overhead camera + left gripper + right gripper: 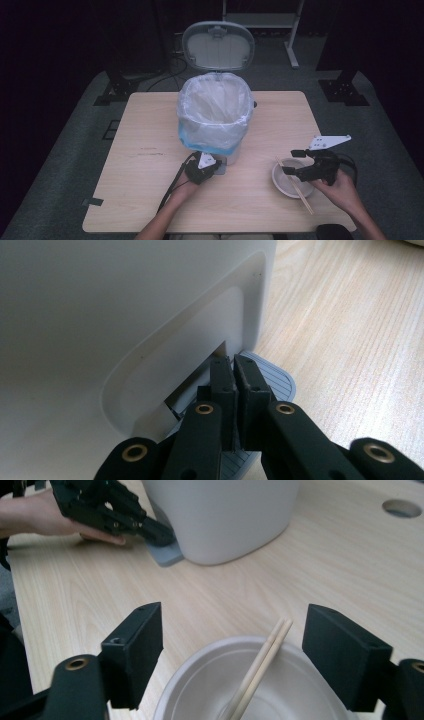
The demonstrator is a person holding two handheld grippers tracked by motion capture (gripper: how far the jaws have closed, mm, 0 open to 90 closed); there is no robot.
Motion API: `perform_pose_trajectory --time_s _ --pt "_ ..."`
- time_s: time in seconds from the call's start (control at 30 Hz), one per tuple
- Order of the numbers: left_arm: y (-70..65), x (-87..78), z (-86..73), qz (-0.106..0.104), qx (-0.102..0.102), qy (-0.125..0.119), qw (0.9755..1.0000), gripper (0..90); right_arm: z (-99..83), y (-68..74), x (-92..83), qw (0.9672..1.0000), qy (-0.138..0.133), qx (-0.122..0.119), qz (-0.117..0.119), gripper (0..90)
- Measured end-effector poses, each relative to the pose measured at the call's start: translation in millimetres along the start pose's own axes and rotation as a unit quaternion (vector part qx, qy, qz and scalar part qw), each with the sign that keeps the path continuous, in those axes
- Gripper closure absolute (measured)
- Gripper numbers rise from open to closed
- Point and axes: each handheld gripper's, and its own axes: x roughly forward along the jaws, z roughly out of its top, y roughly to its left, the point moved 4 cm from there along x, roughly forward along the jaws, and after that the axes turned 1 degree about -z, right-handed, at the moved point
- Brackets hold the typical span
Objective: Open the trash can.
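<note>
Two jobs split: left gripper (232, 365) clenched, pinning bin pedal (280, 382) (lid propped up). Right gripper (235, 650) released, straddling chopsticks (260, 665) over bowl (200, 680), ready for pinching.

High view above table (150, 200); gripper views low, close, sharing the bin (220, 520).

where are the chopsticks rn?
High view: the chopsticks lie across the white bowl at the table's near right, under the right hand-held gripper.
</note>
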Motion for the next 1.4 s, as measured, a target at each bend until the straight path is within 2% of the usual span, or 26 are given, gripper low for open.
perform_pose_trajectory --time_s 0.07,0.1,0.2,0.23,0.27,0.33,0.37,0.4,0.43,0.57,0.63,0.7,0.9,1.03,1.1,1.13,1.23,1.27,1.3,1.33,1.37,1.4 --pt "-0.6 0.1 -0.2 -0.001 -0.006 -0.001 1.0000 88.3 -4.0 0.4 1.7 1.0000 0.009 0.000 -0.001 27.3" --pt "0.8 0.2 0.2 -0.001 0.005 0.000 1.0000 88.3 -6.2 0.3 2.6 0.9999 0.013 0.002 -0.002 28.1" --pt "-2.1 0.1 -1.0 0.000 -0.017 -0.003 0.9999 88.3 -12.0 -0.3 6.3 0.9995 0.029 0.013 -0.001 31.2" --pt "0.2 0.2 -0.7 0.002 0.002 -0.007 1.0000 88.3 -13.7 -0.4 7.5 0.9993 0.035 0.014 -0.001 33.0" --pt "-2.9 0.6 -1.5 0.003 -0.019 -0.012 0.9997 88.3 -15.2 -0.3 8.7 0.9990 0.043 0.013 -0.003 35.9" --pt "-2.9 0.7 -1.4 0.004 -0.019 -0.012 0.9997 88.3 -18.0 -0.5 11.7 0.9983 0.057 0.013 -0.011 38.4" --pt "-1.8 0.8 -1.0 0.003 -0.011 -0.012 0.9999 88.3 -19.5 -0.9 13.8 0.9978 0.064 0.013 -0.014 39.7" --pt "-1.4 0.6 -1.0 0.002 -0.009 -0.011 0.9999 88.3 -21.0 -1.7 15.9 0.9971 0.073 0.012 -0.017 41.0" --pt "1.7 0.2 -0.2 0.007 0.011 -0.010 0.9999 88.3 -22.6 -2.3 18.4 0.9962 0.084 0.011 -0.019 40.6" --pt "-0.9 0.9 -0.9 0.003 -0.005 -0.014 0.9999 88.1 -30.4 -1.8 29.7 0.9900 0.137 0.000 -0.036 43.9" --pt "-0.6 0.4 -1.2 0.002 0.002 -0.010 0.9999 88.1 -33.8 -3.0 33.1 0.9876 0.151 -0.001 -0.043 48.5" --pt "-0.5 0.5 -1.1 -0.001 -0.003 -0.012 0.9999 88.2 -36.6 -4.8 35.1 0.9863 0.159 0.005 -0.043 55.2" --pt "-0.5 0.6 -1.2 0.000 -0.003 -0.012 0.9999 88.1 -38.1 -8.3 35.9 0.9848 0.171 0.012 -0.028 78.2" --pt "-0.9 1.0 -0.8 -0.001 -0.004 -0.015 0.9999 88.1 -36.1 -8.7 35.1 0.9841 0.175 0.010 -0.028 78.7" --pt "1.6 0.2 -0.5 0.004 0.010 -0.012 0.9999 88.1 -33.6 -8.4 32.9 0.9846 0.172 0.016 -0.025 78.9" --pt "0.3 -0.1 -1.3 0.001 0.001 -0.008 1.0000 88.1 -32.0 -8.5 31.3 0.9851 0.169 0.019 -0.024 78.9" --pt "0.4 0.4 -1.0 -0.001 -0.002 -0.012 0.9999 88.1 -25.1 -7.4 25.5 0.9870 0.158 0.025 -0.016 79.0" --pt "-1.1 0.6 -1.3 -0.002 -0.014 -0.013 0.9998 88.1 -22.2 -6.8 23.3 0.9879 0.153 0.025 -0.012 79.0" --pt "0.0 0.4 -1.1 -0.002 -0.009 -0.012 0.9999 88.1 -18.8 -5.9 21.0 0.9887 0.147 0.025 -0.010 79.1" --pt "0.2 0.4 -1.1 -0.003 -0.009 -0.012 0.9999 88.1 -15.3 -4.6 18.5 0.9891 0.145 0.025 -0.010 79.1" --pt "-1.1 0.7 -1.5 -0.004 -0.021 -0.013 0.9997 88.1 -11.6 -3.3 16.1 0.9897 0.141 0.022 -0.012 79.1" --pt "-1.4 0.6 -1.6 -0.005 -0.023 -0.013 0.9996 88.1 -7.9 -1.5 13.7 0.9902 0.138 0.019 -0.014 79.1"
